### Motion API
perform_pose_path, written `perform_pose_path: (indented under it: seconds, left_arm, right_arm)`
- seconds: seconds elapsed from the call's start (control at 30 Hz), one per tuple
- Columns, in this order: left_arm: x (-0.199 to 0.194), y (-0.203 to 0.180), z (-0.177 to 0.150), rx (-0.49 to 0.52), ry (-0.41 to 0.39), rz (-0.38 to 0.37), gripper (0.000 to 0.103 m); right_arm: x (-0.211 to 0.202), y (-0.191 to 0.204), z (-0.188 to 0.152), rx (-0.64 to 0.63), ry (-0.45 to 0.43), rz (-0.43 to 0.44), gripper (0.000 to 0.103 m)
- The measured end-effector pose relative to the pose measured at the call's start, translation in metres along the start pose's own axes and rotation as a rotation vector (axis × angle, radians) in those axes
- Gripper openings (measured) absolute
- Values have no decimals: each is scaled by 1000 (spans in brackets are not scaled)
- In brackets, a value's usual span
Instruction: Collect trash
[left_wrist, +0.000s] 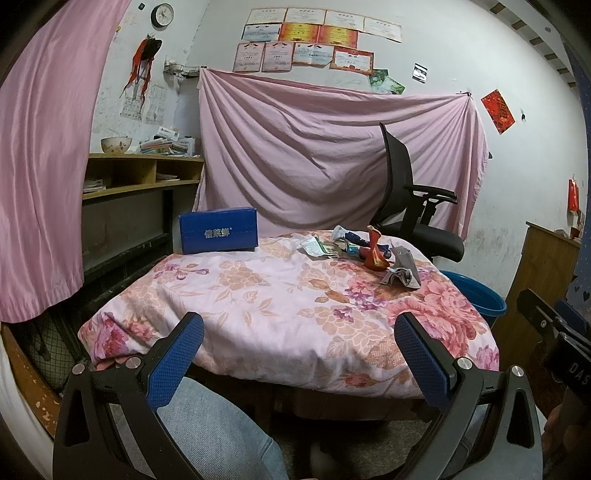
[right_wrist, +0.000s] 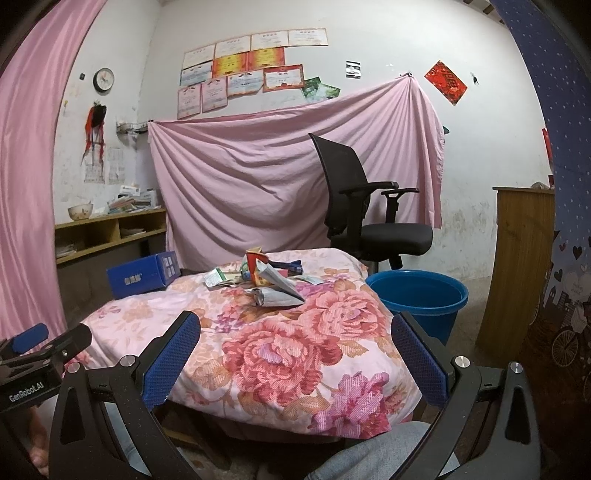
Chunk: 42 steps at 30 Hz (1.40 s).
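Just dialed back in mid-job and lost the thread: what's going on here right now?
A person holds a gripper in each hand, and both the left gripper and right gripper are open and empty, short of the near edge of the floral-covered table. Nothing has been picked up yet. The trash pile of crumpled wrappers and paper sits at the far side of the table, beside a blue box. A blue bucket stands on the floor to the right of the table.

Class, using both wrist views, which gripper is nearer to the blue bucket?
Right. The right gripper is open at the table's near edge with the blue bucket just ahead-right. The left gripper, also open, sits further left.
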<state>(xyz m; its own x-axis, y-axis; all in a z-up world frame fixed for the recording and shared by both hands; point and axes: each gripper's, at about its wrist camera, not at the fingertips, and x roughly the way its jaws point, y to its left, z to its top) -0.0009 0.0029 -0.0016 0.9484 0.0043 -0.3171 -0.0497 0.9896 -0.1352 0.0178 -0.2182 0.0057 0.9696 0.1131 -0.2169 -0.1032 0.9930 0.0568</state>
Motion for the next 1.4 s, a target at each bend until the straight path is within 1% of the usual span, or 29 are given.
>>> perform_pose_path:
  seconds: [1.4]
  left_arm:
    - [-1,-8,1,4,-2,1,101]
  right_arm:
    - [-1,-1,0,-1,1,1,103]
